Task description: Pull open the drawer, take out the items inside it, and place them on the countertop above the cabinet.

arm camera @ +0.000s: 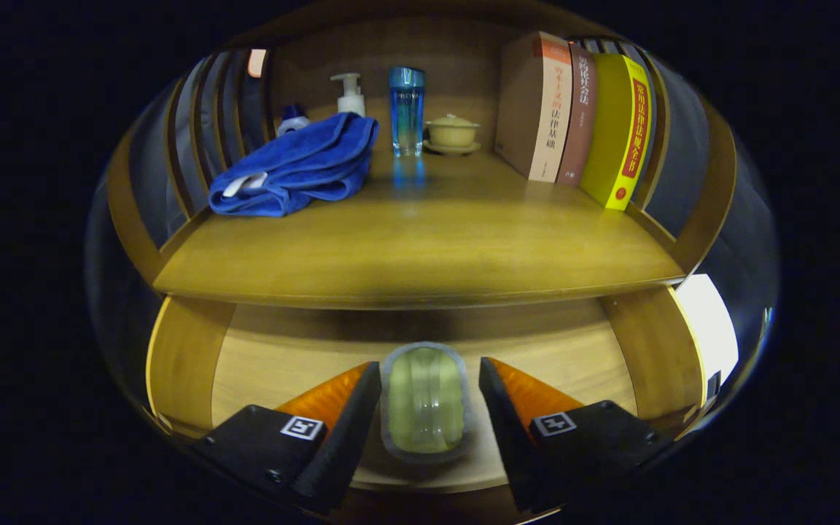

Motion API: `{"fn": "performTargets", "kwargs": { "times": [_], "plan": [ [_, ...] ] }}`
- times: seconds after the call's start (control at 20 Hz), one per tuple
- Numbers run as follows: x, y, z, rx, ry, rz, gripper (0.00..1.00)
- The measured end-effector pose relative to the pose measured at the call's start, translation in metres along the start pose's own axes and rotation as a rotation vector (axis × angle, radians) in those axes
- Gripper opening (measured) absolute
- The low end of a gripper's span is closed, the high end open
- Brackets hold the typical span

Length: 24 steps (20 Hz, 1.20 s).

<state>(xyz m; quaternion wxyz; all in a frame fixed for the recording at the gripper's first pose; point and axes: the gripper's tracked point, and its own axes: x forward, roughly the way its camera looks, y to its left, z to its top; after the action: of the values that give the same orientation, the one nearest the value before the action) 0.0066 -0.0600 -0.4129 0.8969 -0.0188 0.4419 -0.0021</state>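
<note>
The drawer (281,357) stands pulled open under the countertop (420,240), showing its pale wood floor. A clear, greenish cup (426,401) with a grey rim lies between my fingers, low over the drawer floor, and reaches a little beyond the fingertips. My gripper (429,364) is closed in on it, one finger against each side. The cup hides the drawer floor behind it.
On the countertop a folded blue towel (296,168) lies at the left, with a pump bottle (349,93) and a small blue-capped bottle (292,118) behind it. A tall blue bottle (407,109) and a lidded bowl (453,133) stand at the back. Three books (580,117) stand upright at the right.
</note>
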Motion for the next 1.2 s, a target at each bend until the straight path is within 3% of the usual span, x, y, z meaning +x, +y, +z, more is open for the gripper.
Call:
{"fn": "performTargets", "kwargs": {
  "times": [0.1,0.2,0.4,0.9,1.2],
  "plan": [
    [0.006,-0.002,-0.013,0.020,0.050,0.004,0.74],
    [0.008,0.000,-0.023,0.048,0.085,0.019,0.69],
    [0.005,0.000,-0.027,0.063,0.102,0.025,0.28],
    [-0.061,0.012,0.026,0.015,0.023,0.061,0.28],
    [-0.093,0.018,0.080,-0.018,-0.045,0.086,0.28]
  ]
}}
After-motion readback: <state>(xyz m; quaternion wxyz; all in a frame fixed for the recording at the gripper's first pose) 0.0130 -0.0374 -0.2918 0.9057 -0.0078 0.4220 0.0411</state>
